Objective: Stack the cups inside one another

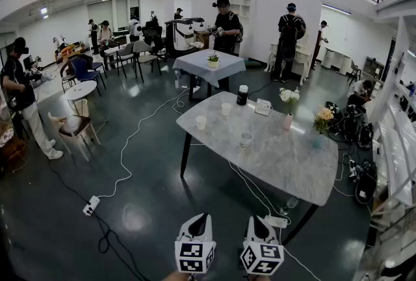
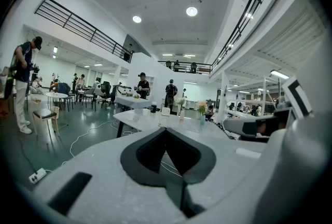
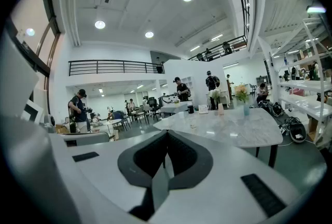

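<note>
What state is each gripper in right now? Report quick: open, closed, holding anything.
Left gripper: closed, jaws together, holding nothing.
Right gripper: closed, jaws together, holding nothing.

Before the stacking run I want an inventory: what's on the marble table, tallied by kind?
Cups: 3
Flower vases: 2
Dark canister: 1
Small sign: 1
Total: 7

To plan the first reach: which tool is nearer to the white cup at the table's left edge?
Left. The left tool lines up with the white cup, far short of it; the right tool is offset rightward.
</note>
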{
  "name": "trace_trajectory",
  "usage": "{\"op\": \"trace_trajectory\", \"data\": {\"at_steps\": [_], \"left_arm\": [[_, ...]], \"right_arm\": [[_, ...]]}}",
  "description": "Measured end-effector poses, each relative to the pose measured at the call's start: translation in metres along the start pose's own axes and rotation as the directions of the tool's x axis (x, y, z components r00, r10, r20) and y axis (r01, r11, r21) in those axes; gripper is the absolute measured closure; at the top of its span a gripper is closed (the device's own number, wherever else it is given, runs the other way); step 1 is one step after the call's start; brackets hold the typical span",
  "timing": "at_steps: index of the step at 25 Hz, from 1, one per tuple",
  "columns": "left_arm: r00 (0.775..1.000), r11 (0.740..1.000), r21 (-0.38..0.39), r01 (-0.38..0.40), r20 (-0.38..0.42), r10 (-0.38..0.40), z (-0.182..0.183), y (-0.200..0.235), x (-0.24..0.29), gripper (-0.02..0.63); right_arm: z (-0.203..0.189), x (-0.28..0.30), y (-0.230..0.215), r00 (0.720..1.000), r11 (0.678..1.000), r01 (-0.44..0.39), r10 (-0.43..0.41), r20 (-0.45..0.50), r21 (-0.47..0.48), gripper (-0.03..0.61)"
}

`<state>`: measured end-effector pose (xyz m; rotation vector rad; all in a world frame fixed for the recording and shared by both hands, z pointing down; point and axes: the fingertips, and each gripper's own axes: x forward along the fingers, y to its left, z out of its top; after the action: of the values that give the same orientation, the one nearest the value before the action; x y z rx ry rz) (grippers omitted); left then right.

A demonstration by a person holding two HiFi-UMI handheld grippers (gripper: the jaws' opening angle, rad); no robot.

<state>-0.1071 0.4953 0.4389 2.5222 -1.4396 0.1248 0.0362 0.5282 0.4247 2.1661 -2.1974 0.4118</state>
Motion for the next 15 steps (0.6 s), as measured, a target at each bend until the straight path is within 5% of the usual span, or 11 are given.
{"op": "trace_trajectory", "data": {"at_steps": [15], "left_arm": [[1.000,1.000,-0.007,0.013,-0.001,-0.013,0.001,0.035,0.012,0.615]], "right_arm": [[-0.004,0.023,0.015,1.000,0.999,0.027,-0.028,0.011,0.037,0.572]]}}
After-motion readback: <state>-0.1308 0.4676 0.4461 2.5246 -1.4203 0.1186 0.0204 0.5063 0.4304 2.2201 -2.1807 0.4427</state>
